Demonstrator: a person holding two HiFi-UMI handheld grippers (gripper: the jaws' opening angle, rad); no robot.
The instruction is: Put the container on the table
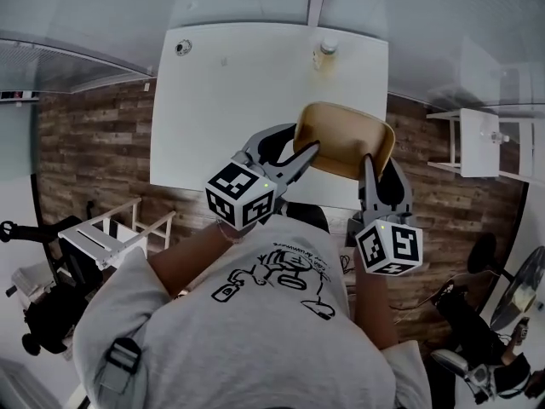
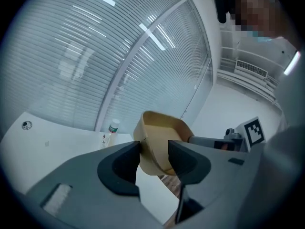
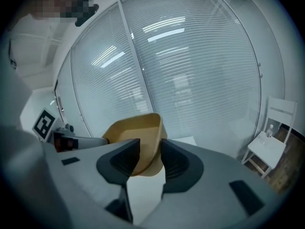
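A tan container (image 1: 345, 139) is held tilted in the air over the near edge of a white table (image 1: 221, 100), clear of its top. It is gripped from 2 sides. The left gripper (image 1: 302, 156) is clamped on the container's left wall, with 1 jaw inside and 1 outside. The right gripper (image 1: 368, 173) is clamped on the right wall in the same way. A small capped bottle (image 1: 325, 54) is seen upright at the table's far edge, well apart from the container. A white chair (image 1: 477, 143) is seen on the wood floor (image 1: 94, 152) to the right, and blinds (image 3: 200, 66) lie beyond the table.
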